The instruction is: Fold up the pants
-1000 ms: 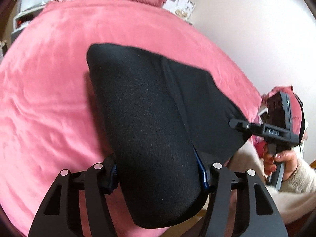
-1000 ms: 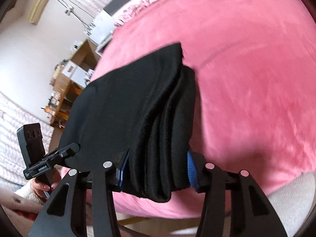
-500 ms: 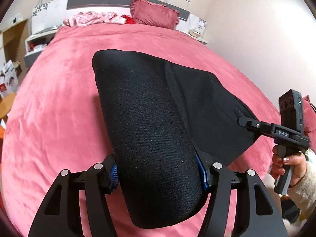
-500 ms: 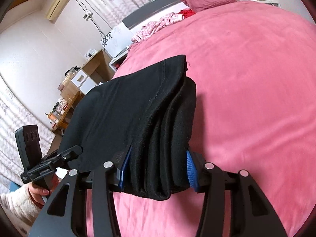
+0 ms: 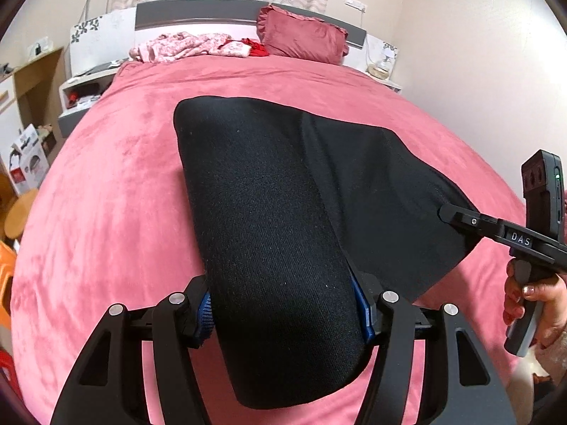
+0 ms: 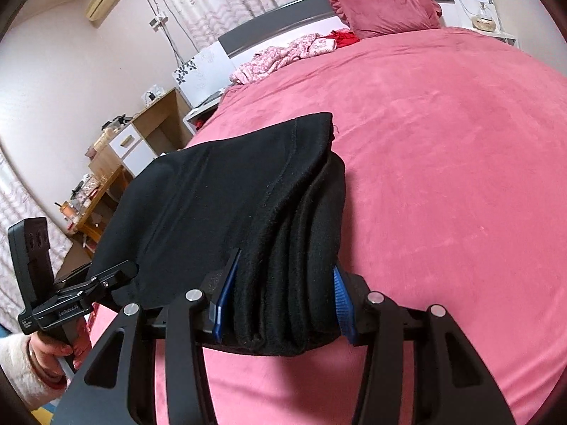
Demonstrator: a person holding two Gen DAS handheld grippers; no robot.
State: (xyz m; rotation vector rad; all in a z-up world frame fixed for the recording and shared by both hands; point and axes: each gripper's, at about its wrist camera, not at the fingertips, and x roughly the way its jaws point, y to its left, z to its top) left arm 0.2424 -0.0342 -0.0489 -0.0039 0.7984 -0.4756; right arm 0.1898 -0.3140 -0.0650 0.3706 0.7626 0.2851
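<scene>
Left gripper (image 5: 283,313) and right gripper (image 6: 280,304) each clamp one end of the folded black pants (image 5: 301,219), pads pressing the fabric from both sides. Pants are carried as a thick bundle above the pink bedspread (image 5: 106,212). Maroon pillow (image 5: 301,37) and crumpled pink clothing (image 5: 184,46) lie near the headboard.

The left gripper (image 5: 283,313) and right gripper (image 6: 280,304) are each clamped on folded black pants (image 5: 276,230), tilted downward
</scene>
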